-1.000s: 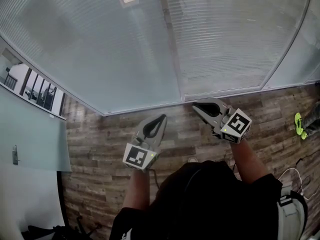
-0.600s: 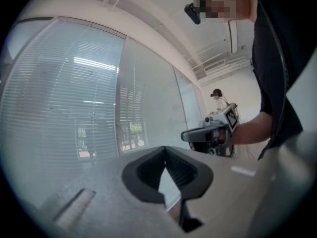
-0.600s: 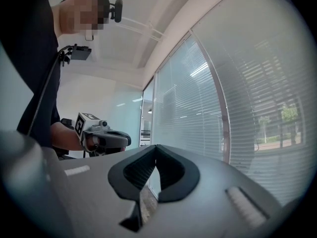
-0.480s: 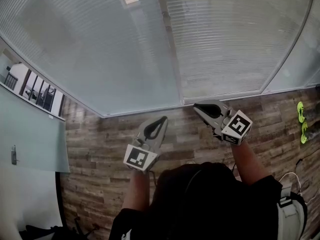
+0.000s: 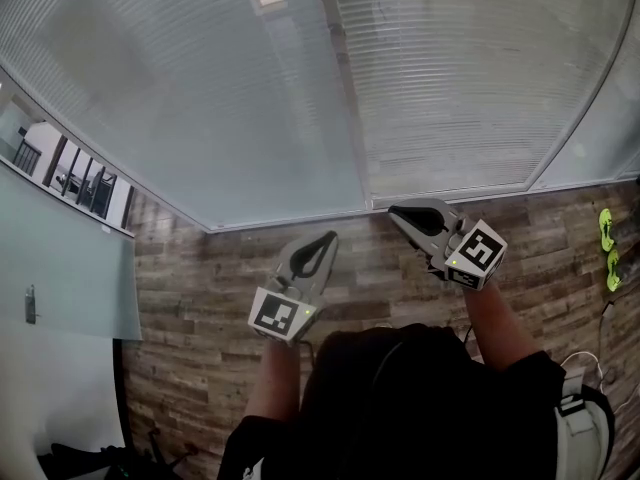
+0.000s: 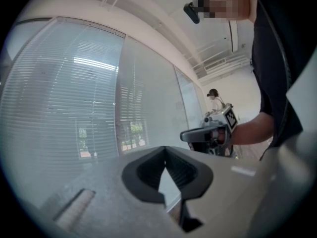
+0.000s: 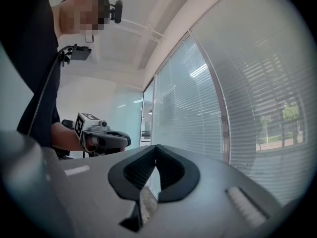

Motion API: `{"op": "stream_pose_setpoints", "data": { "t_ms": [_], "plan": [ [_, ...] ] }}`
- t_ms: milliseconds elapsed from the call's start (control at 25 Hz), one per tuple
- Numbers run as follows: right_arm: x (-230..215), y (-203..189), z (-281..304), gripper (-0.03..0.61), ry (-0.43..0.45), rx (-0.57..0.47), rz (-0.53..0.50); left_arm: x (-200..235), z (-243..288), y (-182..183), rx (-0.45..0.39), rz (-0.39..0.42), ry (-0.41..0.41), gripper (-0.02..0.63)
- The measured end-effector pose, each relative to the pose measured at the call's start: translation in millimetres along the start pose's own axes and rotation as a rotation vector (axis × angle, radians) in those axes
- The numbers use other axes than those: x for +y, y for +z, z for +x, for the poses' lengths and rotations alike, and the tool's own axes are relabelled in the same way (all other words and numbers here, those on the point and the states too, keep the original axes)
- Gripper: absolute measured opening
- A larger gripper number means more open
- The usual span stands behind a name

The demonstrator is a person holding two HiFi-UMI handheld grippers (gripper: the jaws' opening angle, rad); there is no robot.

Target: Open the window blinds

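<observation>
The window blinds [image 5: 200, 78] hang with slats turned shut behind the glass panels along the far side of the floor. In the head view my left gripper [image 5: 328, 236] points at the base of the glass, shut and holding nothing. My right gripper [image 5: 392, 211] is shut and empty too, its tips close to the bottom rail near the vertical frame post [image 5: 345, 98]. The left gripper view shows its own jaws [image 6: 165, 148] tip to tip before the blinds [image 6: 74, 98], with the right gripper [image 6: 205, 133] beyond. The right gripper view has its jaws [image 7: 156, 147] touching beside the blinds [image 7: 247, 98].
Wood-plank floor [image 5: 200, 298] runs under me. A frosted glass partition [image 5: 60, 268] stands at the left. A pair of green shoes [image 5: 606, 240] shows at the right edge. Another person [image 6: 214, 97] stands far down the room.
Both grippers have kept their places and stayed shut. The green shoes at the right edge have shifted a little.
</observation>
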State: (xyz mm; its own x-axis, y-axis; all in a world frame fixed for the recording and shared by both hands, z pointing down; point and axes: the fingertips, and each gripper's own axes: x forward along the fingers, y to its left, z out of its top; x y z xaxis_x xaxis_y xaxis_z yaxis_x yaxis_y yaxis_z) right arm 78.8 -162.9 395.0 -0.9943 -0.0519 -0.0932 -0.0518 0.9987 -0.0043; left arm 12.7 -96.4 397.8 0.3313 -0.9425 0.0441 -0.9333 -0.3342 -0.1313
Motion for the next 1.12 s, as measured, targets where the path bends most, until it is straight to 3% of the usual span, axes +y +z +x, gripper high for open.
{"op": "stream_pose_setpoints", "data": {
  "t_ms": [440, 1120],
  "plan": [
    [-11, 1, 1, 0.005, -0.024, -0.004, 0.047, 8, 5, 3, 0.012, 0.012, 0.011, 0.005],
    [-36, 2, 39, 0.005, -0.034, 0.016, -0.008, 57, 22, -6, -0.040, 0.022, -0.012, 0.003]
  ]
}}
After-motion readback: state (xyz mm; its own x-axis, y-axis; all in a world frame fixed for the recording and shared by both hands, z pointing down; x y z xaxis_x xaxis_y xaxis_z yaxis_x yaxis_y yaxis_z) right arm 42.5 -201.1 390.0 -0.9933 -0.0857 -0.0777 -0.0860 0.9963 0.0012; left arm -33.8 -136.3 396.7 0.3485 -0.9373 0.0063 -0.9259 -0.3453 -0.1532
